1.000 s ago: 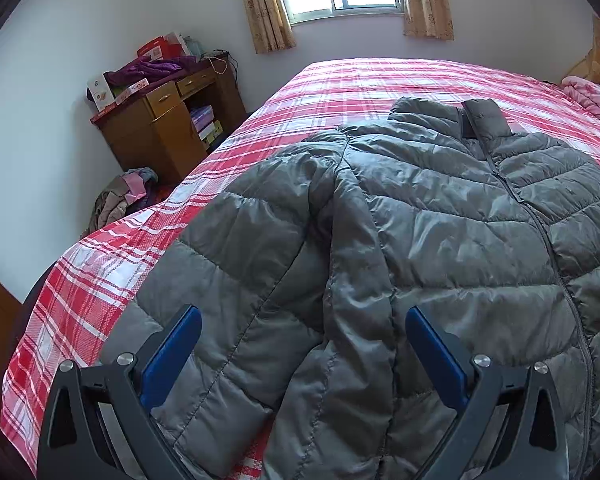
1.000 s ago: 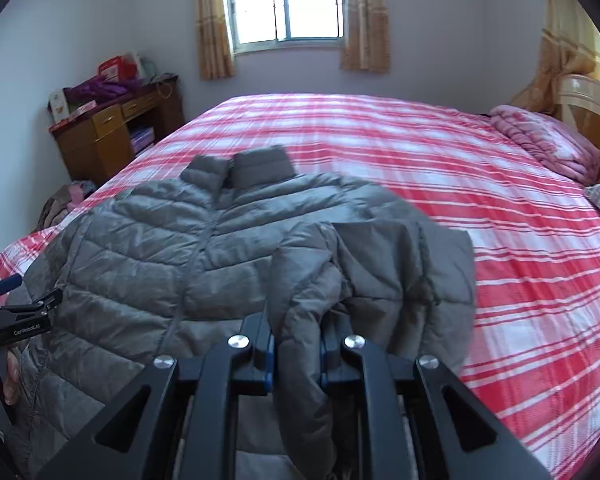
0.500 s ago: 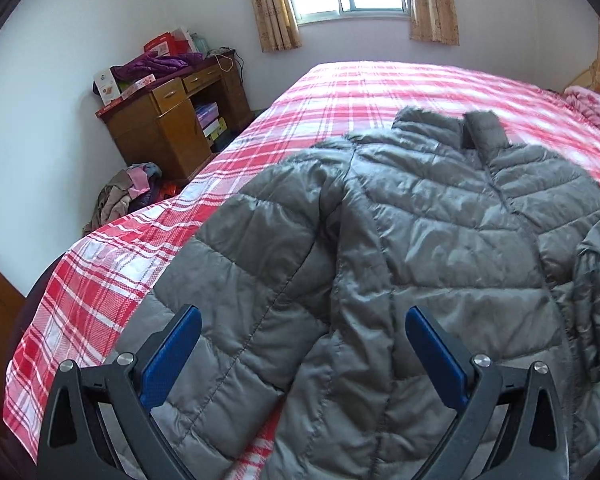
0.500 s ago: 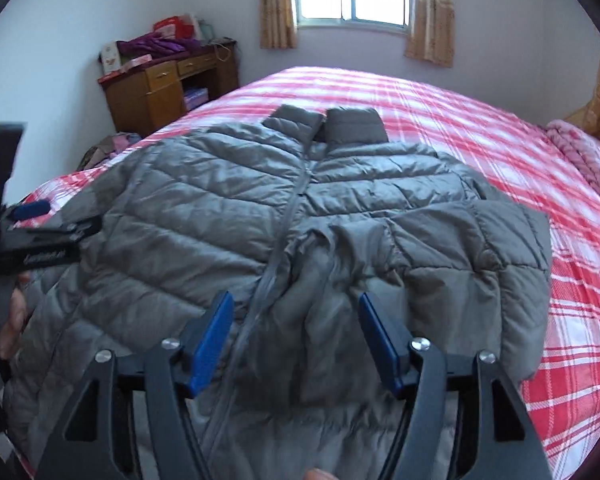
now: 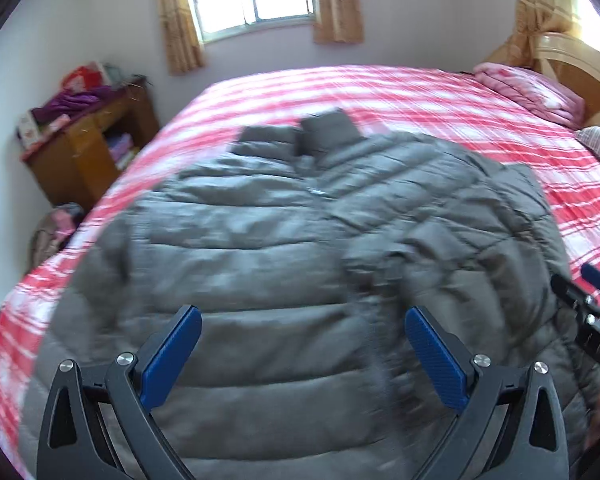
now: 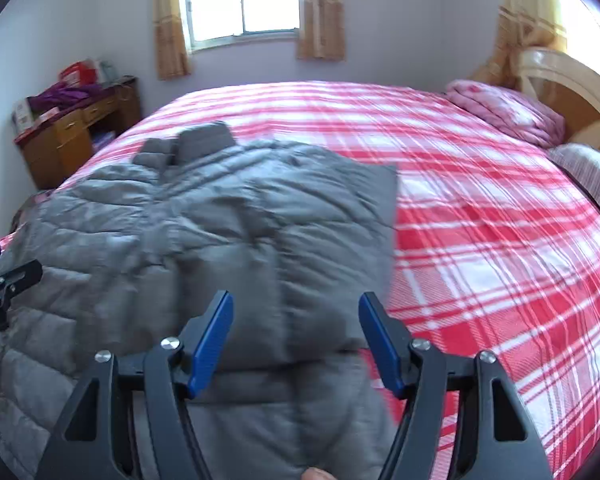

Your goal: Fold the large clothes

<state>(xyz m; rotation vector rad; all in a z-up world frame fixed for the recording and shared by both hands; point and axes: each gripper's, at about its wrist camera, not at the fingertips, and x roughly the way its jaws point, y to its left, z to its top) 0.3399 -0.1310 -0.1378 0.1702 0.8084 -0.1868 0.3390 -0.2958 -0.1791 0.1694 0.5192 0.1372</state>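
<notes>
One sleeve is already folded over the grey jacket on the bed. We hold both tongs, left and right, wide open and empty above its near part; the rest is still to fold.

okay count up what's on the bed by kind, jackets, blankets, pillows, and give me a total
Grey puffer jacket: 1
Folded pink blanket by the headboard: 1
Striped pillow, partly cut off at the picture's edge: 1
Total: 3, all lying on the red plaid bed cover.
</notes>
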